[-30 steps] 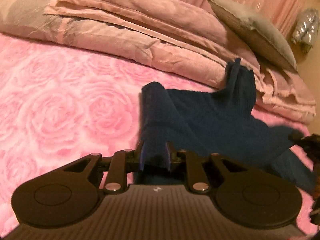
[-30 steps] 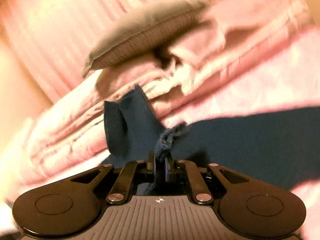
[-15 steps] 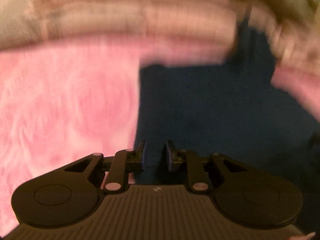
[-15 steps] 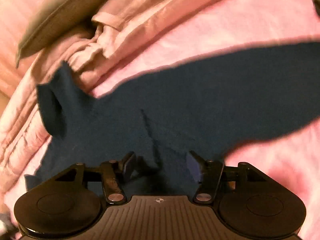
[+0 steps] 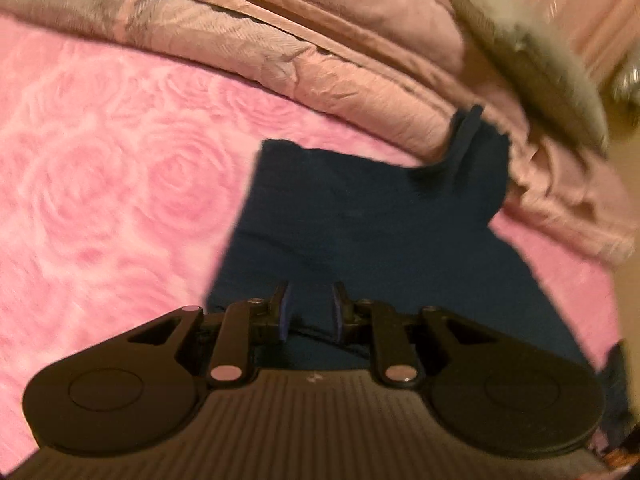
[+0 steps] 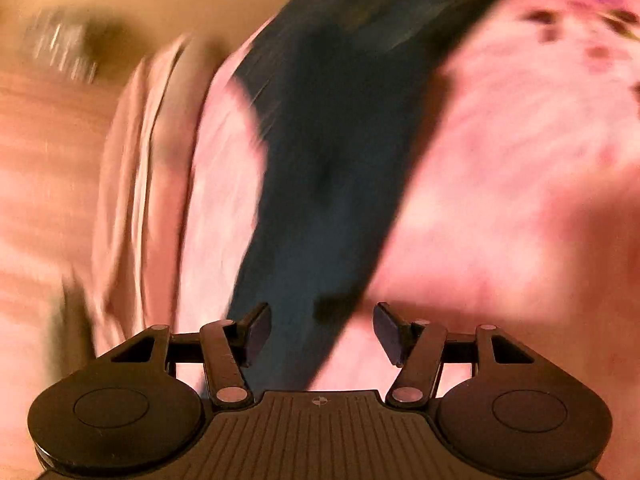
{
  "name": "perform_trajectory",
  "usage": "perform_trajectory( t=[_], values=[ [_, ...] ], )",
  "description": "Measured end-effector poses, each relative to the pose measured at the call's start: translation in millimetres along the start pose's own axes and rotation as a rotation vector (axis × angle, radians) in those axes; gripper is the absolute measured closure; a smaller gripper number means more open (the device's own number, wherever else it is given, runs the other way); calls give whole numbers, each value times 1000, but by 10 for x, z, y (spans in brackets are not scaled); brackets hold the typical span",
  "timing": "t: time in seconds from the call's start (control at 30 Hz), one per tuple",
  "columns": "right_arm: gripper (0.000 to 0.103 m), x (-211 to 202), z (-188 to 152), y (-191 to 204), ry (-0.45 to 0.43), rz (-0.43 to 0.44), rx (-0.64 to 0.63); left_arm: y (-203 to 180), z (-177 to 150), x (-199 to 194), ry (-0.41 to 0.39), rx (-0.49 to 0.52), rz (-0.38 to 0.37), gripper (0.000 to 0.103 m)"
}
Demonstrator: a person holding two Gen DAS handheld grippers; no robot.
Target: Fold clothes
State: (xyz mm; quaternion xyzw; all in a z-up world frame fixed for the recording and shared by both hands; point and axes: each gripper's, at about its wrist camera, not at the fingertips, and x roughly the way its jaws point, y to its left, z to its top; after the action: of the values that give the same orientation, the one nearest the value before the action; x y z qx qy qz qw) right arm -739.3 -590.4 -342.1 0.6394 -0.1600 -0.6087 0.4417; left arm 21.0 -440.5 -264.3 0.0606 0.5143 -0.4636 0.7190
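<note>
On the pink rose bedspread (image 5: 120, 184) my navy garment (image 5: 360, 232) lies spread, one corner upturned; left gripper (image 5: 310, 312) and right gripper (image 6: 322, 332) both spread, empty

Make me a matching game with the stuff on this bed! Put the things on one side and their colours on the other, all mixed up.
Things:
1. garment
2. bedspread with roses
3. pillow
4. left tongs

Colours:
A. grey
B. black with blue pads
C. dark blue
D. bright pink

Pairs: 1-C, 2-D, 3-A, 4-B
</note>
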Motion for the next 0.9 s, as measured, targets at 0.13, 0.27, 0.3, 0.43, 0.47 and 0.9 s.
perform_trajectory(
  t=[0.13,0.27,0.3,0.43,0.47,0.9],
  values=[
    [43,69,290,-267,-37,72,160,-78,-45,13,-2,-72,-29,87],
    [44,176,407,-195,-19,87,92,-139,-121,25,5,-111,-35,87],
    [49,210,430,-182,-16,86,83,-150,-144,22,9,-123,-35,87],
    [91,382,475,-143,-6,41,64,-179,-250,-23,25,-154,-29,87],
    [91,404,467,-91,-7,22,37,-178,-276,-39,29,-156,-27,87],
    [95,96,-1385,2145,-104,-8,-1212,-29,-470,-264,56,-214,-35,87]
  ],
)
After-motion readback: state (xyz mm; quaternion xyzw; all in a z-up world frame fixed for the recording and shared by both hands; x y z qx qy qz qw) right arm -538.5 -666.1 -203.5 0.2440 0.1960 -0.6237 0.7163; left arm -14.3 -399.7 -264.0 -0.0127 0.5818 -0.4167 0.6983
